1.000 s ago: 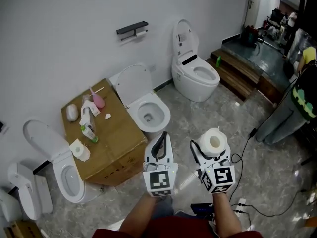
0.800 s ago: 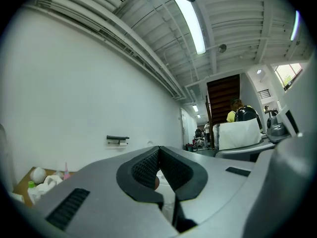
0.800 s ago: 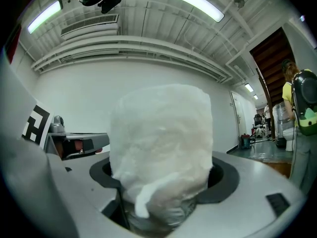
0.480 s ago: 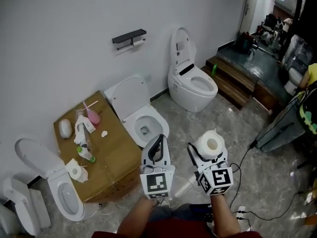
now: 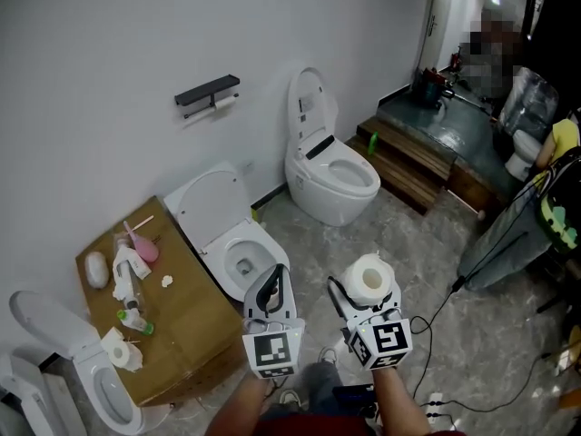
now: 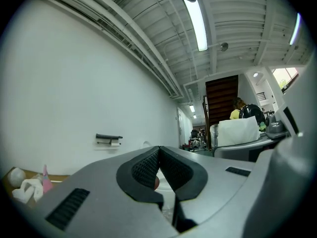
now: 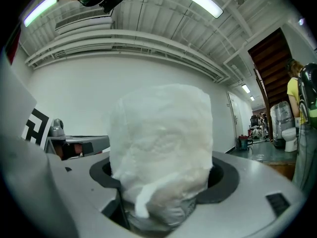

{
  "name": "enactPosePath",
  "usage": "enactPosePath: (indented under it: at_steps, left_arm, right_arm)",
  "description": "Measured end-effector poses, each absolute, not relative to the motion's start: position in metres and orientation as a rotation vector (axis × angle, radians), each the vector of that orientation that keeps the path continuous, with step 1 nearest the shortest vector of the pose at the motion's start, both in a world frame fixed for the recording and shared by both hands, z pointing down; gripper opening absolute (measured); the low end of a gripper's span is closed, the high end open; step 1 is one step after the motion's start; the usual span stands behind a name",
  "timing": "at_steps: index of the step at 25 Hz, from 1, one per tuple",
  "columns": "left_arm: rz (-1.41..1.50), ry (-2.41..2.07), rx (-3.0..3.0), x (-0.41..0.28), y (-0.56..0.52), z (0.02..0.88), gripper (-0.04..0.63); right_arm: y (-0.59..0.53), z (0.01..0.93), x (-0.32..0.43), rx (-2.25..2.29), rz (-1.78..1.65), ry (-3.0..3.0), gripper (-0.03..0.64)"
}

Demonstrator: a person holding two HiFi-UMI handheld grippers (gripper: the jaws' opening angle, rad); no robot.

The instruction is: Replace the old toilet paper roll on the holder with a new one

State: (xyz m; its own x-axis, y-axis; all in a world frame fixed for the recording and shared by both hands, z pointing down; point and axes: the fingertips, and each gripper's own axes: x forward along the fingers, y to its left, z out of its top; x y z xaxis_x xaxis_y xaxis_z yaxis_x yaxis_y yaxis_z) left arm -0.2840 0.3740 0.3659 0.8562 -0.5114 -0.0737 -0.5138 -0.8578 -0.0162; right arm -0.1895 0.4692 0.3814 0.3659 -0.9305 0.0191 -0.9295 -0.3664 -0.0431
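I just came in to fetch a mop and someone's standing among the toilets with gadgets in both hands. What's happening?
A person is partway into swapping the toilet paper. The right gripper is clamped on a fresh, full roll, held upright. The left gripper is shut with nothing in it. The black wall holder is some way ahead, with a small old roll hanging on it, so neither roll has been swapped yet.
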Motion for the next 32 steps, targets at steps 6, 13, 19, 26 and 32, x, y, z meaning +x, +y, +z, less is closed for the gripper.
enactPosePath:
  at_steps: [6,13,19,26,32]
  left_arm:
    - [0.128,0.809,-2.993,-0.204,0.359,0.359,0.015]
    - [0.139,0.814,-3.001,-0.114,0.347,0.353,0.015]
    - [0.130,0.851,-2.993,-0.060,0.338,0.358,0.015]
    - [0.076,0.911,-2.972,-0.029,0.315,0.372,0.015]
    - [0.070,0.960,-2.985,-0.011,0.270,0.383,0.015]
  right_arm:
    - [0.456,0.376,-0.108,-2.579,-0.053,1.726,0.410]
    - [0.444,0.374,-0.022,-2.564,-0.061,1.726,0.410]
    - [0.430,0.383,0.029,-2.530,-0.085,1.762,0.410]
    - [0.406,0.394,0.068,-2.490,-0.113,1.779,0.410]
    - [0.359,0.406,0.086,-2.484,-0.126,1.837,0.410]
